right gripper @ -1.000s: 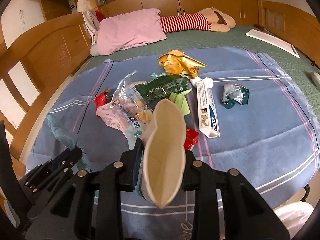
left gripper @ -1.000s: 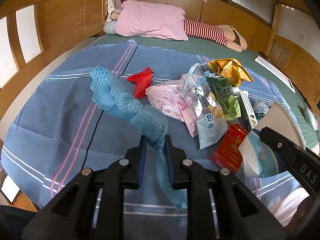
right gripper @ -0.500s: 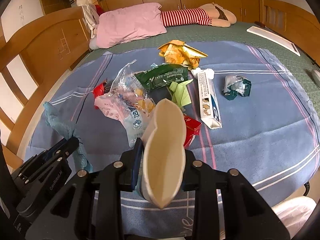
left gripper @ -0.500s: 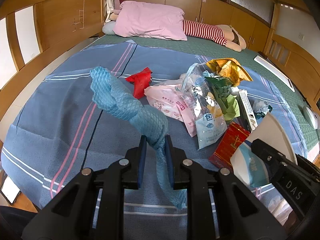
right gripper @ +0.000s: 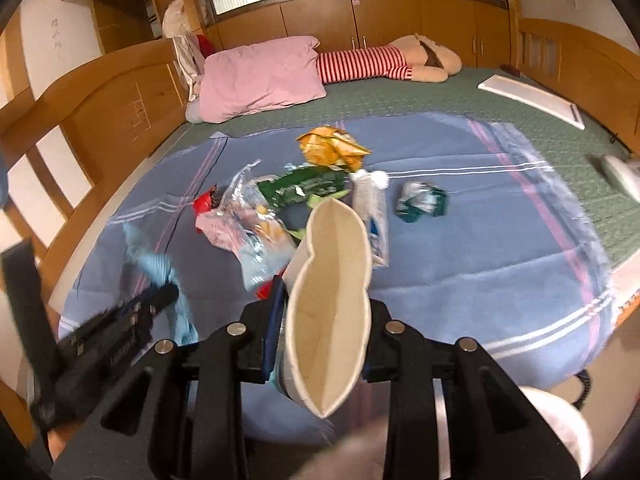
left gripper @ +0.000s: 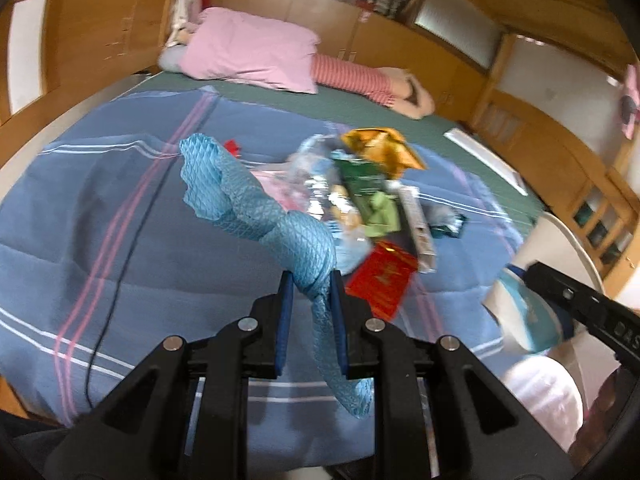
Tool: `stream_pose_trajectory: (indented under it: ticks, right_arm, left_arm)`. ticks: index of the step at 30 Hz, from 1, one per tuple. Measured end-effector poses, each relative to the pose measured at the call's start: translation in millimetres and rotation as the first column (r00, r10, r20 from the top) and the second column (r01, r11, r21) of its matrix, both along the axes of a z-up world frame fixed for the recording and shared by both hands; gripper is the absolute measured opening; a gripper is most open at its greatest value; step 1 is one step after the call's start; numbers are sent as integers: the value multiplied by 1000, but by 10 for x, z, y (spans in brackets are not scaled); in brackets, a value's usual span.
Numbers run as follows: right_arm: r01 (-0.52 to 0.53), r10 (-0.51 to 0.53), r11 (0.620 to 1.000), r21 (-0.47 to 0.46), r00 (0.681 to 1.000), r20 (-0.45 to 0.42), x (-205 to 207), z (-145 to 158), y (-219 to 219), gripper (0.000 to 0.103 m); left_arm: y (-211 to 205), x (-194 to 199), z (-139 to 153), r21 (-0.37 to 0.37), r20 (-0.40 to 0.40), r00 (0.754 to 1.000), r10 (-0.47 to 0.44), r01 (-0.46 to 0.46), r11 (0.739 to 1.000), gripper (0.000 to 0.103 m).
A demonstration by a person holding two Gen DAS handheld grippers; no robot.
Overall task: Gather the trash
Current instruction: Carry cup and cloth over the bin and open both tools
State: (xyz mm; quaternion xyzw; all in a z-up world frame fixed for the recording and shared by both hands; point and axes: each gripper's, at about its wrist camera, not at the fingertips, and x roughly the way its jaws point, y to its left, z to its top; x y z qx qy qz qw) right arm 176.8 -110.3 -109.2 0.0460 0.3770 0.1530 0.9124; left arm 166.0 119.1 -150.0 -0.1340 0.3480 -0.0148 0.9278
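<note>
Over the bed, left gripper [left gripper: 311,280] fingers pinch a crumpled blue mesh cloth [left gripper: 256,204]; right gripper [right gripper: 326,300] fingers clamp a squashed white paper cup [right gripper: 332,312]. Wrapper pile [right gripper: 304,196] at 12 o'clock isn't collected yet.

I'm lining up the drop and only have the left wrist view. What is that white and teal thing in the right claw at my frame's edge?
Observer: A squashed paper cup. The right claw is clamped on its sides, with the cup's mouth facing the camera.
Operator: Anything inside it?
Observer: As far as the right wrist view shows, the cream interior looks empty.
Operator: The blue cloth blocks part of my view. What lies behind it?
Observer: A red wrapper, on the blanket beside the pink packet.
</note>
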Motion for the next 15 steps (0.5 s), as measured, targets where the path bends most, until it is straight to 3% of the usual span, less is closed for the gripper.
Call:
stream_pose_trajectory:
  ticks: [8, 13, 15]
  right_arm:
    - [70, -78, 995, -66, 988, -132, -449, -90, -857, 31]
    - [59, -90, 990, -125, 961, -262, -668, -466, -1033, 34]
    - [28, -81, 987, -156, 936, -342, -711, -684, -990, 37]
  left_arm:
    - [-273, -57, 28, 7, 34, 992, -124, 124, 992, 19]
    - [-311, -40, 3, -26, 24, 987, -158, 159, 987, 19]
    - [-294, -19, -9, -41, 16, 986, -168, 168, 985, 19]
